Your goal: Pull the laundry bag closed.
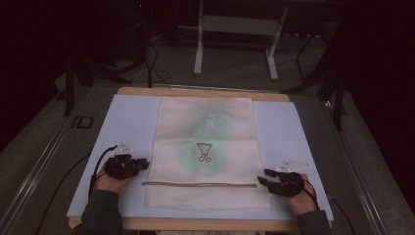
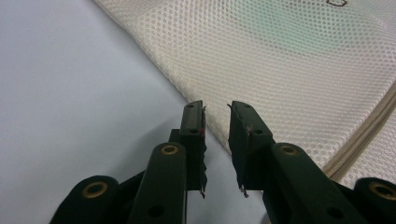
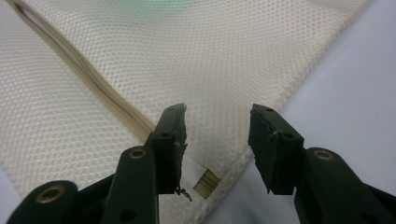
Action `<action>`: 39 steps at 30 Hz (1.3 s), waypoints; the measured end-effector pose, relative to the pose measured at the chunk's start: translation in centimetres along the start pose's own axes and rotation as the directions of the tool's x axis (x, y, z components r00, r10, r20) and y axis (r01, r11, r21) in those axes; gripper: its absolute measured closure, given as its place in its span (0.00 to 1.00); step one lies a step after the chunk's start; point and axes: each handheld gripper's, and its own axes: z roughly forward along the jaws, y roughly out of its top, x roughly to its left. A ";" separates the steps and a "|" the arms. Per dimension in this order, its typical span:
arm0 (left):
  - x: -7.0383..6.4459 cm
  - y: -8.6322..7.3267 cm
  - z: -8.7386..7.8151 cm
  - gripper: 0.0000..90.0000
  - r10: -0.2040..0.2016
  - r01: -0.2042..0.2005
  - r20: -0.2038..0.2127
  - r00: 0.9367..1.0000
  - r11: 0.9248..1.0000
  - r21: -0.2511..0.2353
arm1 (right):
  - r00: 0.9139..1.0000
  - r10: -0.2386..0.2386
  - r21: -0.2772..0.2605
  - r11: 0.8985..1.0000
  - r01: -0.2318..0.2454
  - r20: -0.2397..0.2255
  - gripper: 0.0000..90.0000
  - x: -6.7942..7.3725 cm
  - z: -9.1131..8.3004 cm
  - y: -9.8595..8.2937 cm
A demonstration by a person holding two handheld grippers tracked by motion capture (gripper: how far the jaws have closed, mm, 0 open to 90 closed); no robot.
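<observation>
Two claws sit at the near corners of a cream mesh laundry bag [image 1: 205, 147] that lies flat on the pale blue table [image 1: 127, 122], its zipper [image 1: 198, 184] running across the near end. The left claw [image 1: 145, 163] rests at the bag's left edge, and in the left gripper view its jaws stand slightly apart with the mesh border [image 2: 219, 135] running between and beneath the tips, nothing pinched. The right claw [image 1: 262, 176] rests at the bag's right edge just past the zipper's end; in the right gripper view its jaws are wider apart, straddling the corner of the bag where a small tan tab [image 3: 207, 182] marks the zipper's end. Both hands look lined up for a grasp of the bag's two side edges, so the step in hand seems to be the approach before a pinch, perhaps to lift, fold or smooth the bag. The next move likely calls for lowering each claw so one jaw slips under the thin mesh, then closing together; the fabric lies flush on the table, so catching only the top layer is the risk.
</observation>
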 end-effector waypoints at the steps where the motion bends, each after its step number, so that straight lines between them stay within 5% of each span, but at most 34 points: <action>1: 0.0 0.0 0.0 0.84 -0.003 0.003 0.000 1.000 1.000 0.001 | 1.000 0.000 0.000 1.000 0.000 -0.005 0.63 0.1 0.0 0.1; 39: -0.3 0.1 0.1 0.83 0.024 -0.025 0.023 0.999 1.000 0.015 | 0.996 -0.078 0.012 0.997 0.078 -0.047 0.62 2.4 0.9 1.3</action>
